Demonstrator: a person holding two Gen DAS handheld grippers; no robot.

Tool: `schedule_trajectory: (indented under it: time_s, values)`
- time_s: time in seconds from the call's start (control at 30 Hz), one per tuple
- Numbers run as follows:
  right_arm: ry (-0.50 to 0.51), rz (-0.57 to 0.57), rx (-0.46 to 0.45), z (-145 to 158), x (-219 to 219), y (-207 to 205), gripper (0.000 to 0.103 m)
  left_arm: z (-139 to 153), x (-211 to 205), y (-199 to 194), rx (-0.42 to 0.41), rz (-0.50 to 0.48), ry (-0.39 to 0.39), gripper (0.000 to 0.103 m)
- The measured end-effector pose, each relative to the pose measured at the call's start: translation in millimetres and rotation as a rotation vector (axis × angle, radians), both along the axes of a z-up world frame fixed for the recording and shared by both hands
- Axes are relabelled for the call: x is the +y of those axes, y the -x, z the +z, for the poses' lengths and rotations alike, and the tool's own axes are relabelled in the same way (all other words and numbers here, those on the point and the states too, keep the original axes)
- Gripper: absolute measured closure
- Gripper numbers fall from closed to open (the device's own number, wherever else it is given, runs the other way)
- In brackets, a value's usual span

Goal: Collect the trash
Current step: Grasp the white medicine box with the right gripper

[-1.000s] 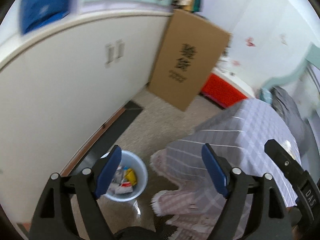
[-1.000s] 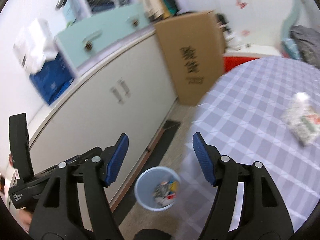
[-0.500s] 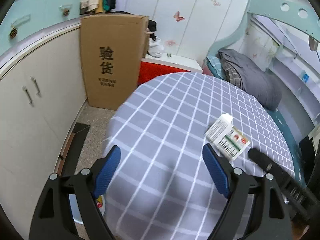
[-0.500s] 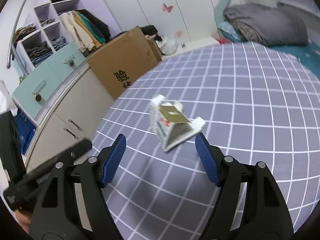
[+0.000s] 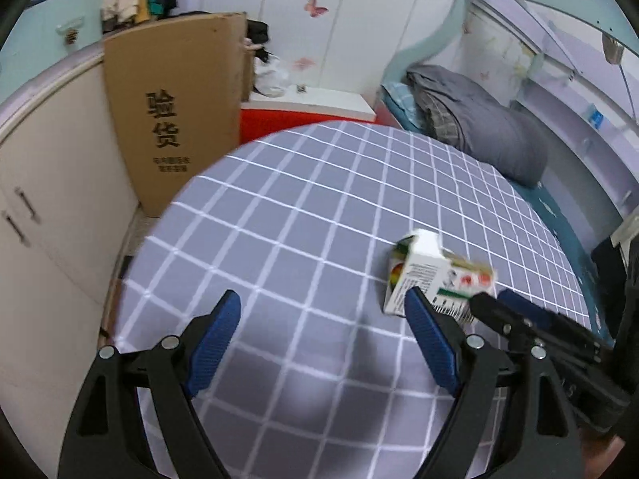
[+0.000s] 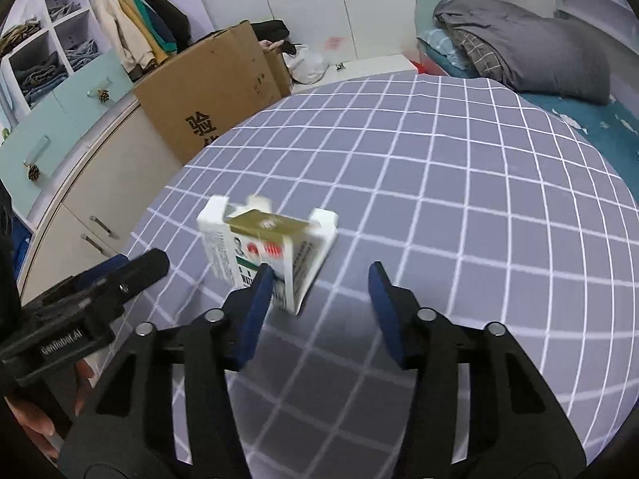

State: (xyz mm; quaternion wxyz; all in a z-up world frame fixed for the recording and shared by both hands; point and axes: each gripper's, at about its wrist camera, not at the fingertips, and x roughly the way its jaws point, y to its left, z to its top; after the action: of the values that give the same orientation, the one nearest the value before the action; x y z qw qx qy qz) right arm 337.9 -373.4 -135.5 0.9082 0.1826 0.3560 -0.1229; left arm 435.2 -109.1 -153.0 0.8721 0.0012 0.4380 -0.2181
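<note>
Standing at the far left of both views is a white cupboard (image 5: 52, 199), its edge cut off by the lens, with a tall cardboard box (image 5: 175, 119) leaning against it; in the right wrist view the printed characters on that box are half hidden behind the table (image 6: 479, 207), which is covered by a grey checked cloth.

The left gripper (image 5: 319, 335) hangs over the near part of the table with its jaws wide apart and only bare cloth between them. Its right blue pad hides the near lower corner of a small printed carton (image 5: 431, 275), the piece of trash, which lies on the cloth toward the right. The carton is blurred, so its print cannot be read.

In the right wrist view the same carton (image 6: 263, 247) sits just beyond the left pad of the right gripper (image 6: 321, 287), its top flaps open. The right gripper's jaws are closing; the carton lies mostly left of the gap, overlapped by that left pad, and whether the pad touches it is hard to tell.

At far right a folded grey quilt (image 6: 531, 40) lies on a bed (image 6: 579, 119), partly cut off.
</note>
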Motion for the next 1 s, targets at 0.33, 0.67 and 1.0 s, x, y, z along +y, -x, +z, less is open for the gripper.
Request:
schedule_trajectory:
  time_s: [0.33, 0.67, 1.0]
  values:
    - [-0.122, 0.049, -0.106, 5, -29, 3, 0.066, -11, -35, -4, 0.013, -0.1, 0.093, 0.034]
    - [-0.157, 0.118, -0.09, 2, -20, -19, 0.084, -20, -56, -6, 0.034, -0.162, 0.063, 0.079]
    - [-0.128, 0.12, -0.077, 0, -19, -22, 0.086, -11, -61, -10, -0.018, -0.181, 0.041, 0.079]
